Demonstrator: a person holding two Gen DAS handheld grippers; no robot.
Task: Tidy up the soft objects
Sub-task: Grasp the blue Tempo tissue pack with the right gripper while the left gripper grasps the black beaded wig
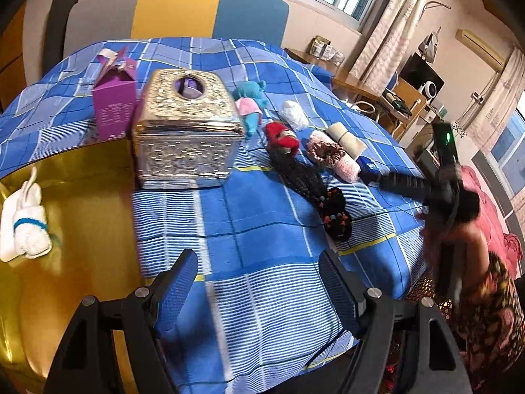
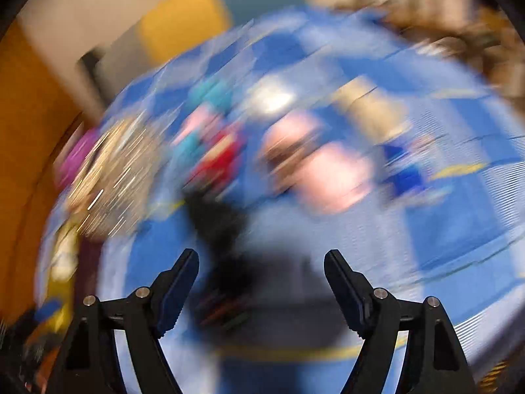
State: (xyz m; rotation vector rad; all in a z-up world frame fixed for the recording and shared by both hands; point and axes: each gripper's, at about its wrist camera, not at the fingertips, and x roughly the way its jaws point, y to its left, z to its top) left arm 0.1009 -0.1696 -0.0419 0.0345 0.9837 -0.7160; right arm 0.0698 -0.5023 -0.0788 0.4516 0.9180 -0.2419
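Observation:
Soft items lie on the blue plaid cloth (image 1: 262,229): a teal and pink roll (image 1: 251,105), a white roll (image 1: 295,114), a red one (image 1: 282,138), a black knit piece (image 1: 302,177), a black piece with coloured beads (image 1: 338,213), a pink-brown roll (image 1: 331,154) and a beige roll (image 1: 346,138). A white bundle with a blue band (image 1: 28,226) lies on the golden tray (image 1: 85,216). My left gripper (image 1: 259,272) is open and empty above the cloth. My right gripper (image 2: 261,271) is open and empty; its view is motion-blurred. It shows in the left wrist view (image 1: 393,184) near the pink roll.
A silver embossed tissue box (image 1: 187,138) stands on the cloth beside a purple carton (image 1: 115,105). A small blue box (image 1: 367,164) lies by the rolls. The bed edge drops off at the right, with desks and curtains behind.

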